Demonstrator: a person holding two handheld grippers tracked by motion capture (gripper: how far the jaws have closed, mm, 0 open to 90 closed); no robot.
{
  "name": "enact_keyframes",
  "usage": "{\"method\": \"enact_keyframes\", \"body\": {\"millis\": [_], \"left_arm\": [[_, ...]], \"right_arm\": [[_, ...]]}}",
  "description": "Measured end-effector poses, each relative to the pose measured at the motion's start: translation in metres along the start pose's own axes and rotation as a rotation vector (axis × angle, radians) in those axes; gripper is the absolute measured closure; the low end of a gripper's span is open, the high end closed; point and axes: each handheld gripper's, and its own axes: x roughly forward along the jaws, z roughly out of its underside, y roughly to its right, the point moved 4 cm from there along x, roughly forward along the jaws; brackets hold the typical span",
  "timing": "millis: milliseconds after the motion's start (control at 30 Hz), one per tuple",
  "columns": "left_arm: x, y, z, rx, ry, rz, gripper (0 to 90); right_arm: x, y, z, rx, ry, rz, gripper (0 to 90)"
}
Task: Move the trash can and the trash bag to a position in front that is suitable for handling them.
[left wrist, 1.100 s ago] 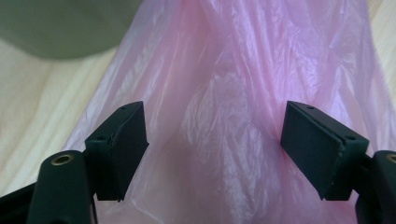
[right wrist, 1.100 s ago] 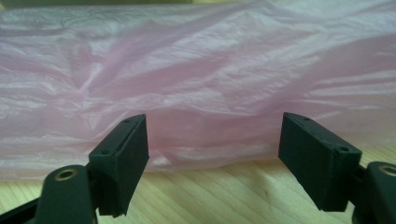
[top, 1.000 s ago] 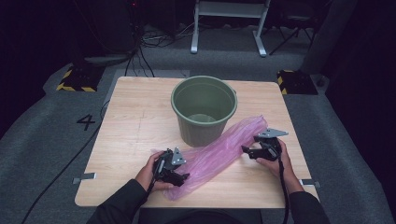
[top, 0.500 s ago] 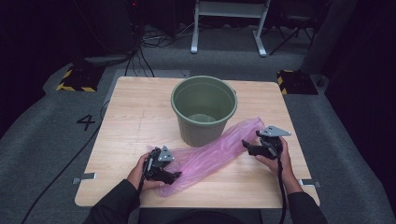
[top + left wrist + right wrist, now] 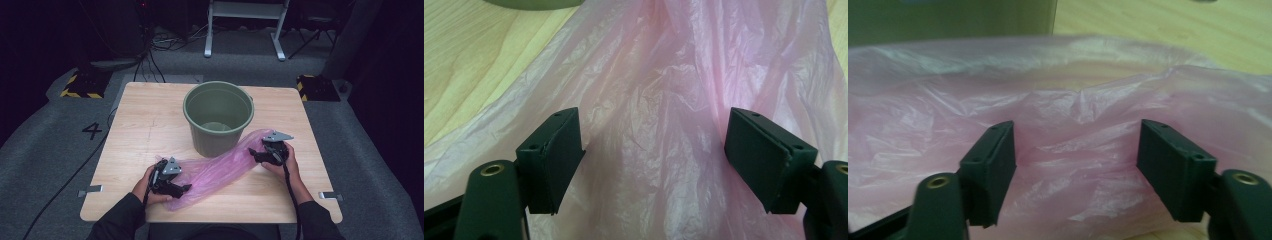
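Note:
A thin pink plastic bag (image 5: 220, 170) lies flat across the front of the wooden table (image 5: 145, 125), in front of a green bucket (image 5: 217, 117). My left gripper (image 5: 182, 189) rests over the bag's near-left end, open, its jaws spread wide above the crinkled pink film (image 5: 654, 135). My right gripper (image 5: 252, 156) is at the bag's far-right end, also open, with the bag (image 5: 1073, 145) lying between and beyond its jaws. Neither gripper pinches the plastic. The bucket's green wall (image 5: 948, 20) stands just behind the bag in the right gripper view.
The bucket stands upright in the table's middle, its inside dark. Bare wood (image 5: 150, 115) spreads to the left of the bucket. Around the table lie grey carpet, cables (image 5: 150, 55) and a metal stand (image 5: 245, 30) at the back.
The left gripper slid a little left toward the bag's near end. The right gripper moved slightly forward and right along the bag's far end. The bag stretched out longer.

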Motion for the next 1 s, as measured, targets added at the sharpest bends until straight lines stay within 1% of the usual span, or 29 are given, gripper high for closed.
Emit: {"method": "enact_keyframes", "body": {"millis": [67, 100, 167, 200, 267, 333, 400, 467, 567, 667, 700, 800, 867, 900, 1000], "left_arm": [[0.000, -0.002, 0.000, 0.012, 0.005, 0.011, 22.8], [0.001, -0.002, 0.000, 0.010, 0.011, 0.018, 22.1], [0.002, -0.004, 0.000, 0.016, 0.009, 0.020, 20.0], [0.003, -0.006, 0.000, 0.019, 0.014, 0.022, 19.6], [0.004, -0.007, 0.000, 0.013, 0.020, 0.022, 18.9], [0.004, -0.008, 0.000, 0.012, 0.021, 0.021, 18.4], [0.004, -0.009, 0.000, 0.013, 0.024, 0.017, 17.9], [0.005, -0.009, -0.001, 0.010, 0.028, 0.017, 17.2], [0.005, -0.009, -0.001, 0.008, 0.027, 0.017, 16.8], [0.006, -0.009, -0.001, 0.008, 0.026, 0.013, 16.8], [0.006, -0.009, -0.001, 0.008, 0.026, 0.013, 16.8], [0.006, -0.010, -0.002, 0.007, 0.026, 0.013, 16.7], [0.006, -0.010, -0.002, 0.002, 0.025, 0.011, 16.4], [0.006, -0.010, -0.002, 0.008, 0.026, 0.009, 16.2], [0.007, -0.010, -0.003, 0.008, 0.024, 0.011, 15.9]], "right_arm": [[0.006, 0.001, 0.002, 0.000, -0.015, -0.009, 37.3], [0.008, 0.002, 0.003, -0.001, -0.023, -0.016, 39.1], [0.013, 0.002, 0.005, 0.008, -0.038, -0.042, 42.9], [0.014, 0.002, 0.006, 0.005, -0.048, -0.047, 44.8], [0.015, 0.003, 0.006, 0.006, -0.051, -0.064, 47.9], [0.014, 0.004, 0.006, -0.009, -0.051, -0.068, 54.3], [0.015, 0.006, 0.007, 0.000, -0.040, -0.087, 62.7], [0.016, 0.007, 0.006, -0.001, -0.034, -0.090, 71.3], [0.016, 0.005, 0.005, -0.018, -0.031, -0.093, 80.9], [0.016, 0.003, 0.005, -0.038, -0.024, -0.063, 89.8], [0.016, 0.003, 0.005, -0.041, -0.006, -0.058, 90.0], [0.015, 0.002, 0.006, -0.037, 0.002, -0.045, 90.0], [0.013, 0.001, 0.006, -0.045, 0.014, -0.036, 90.0], [0.012, 0.001, 0.006, -0.050, 0.019, -0.032, 90.0], [0.008, 0.000, 0.004, -0.057, 0.040, -0.025, 90.0]]}}
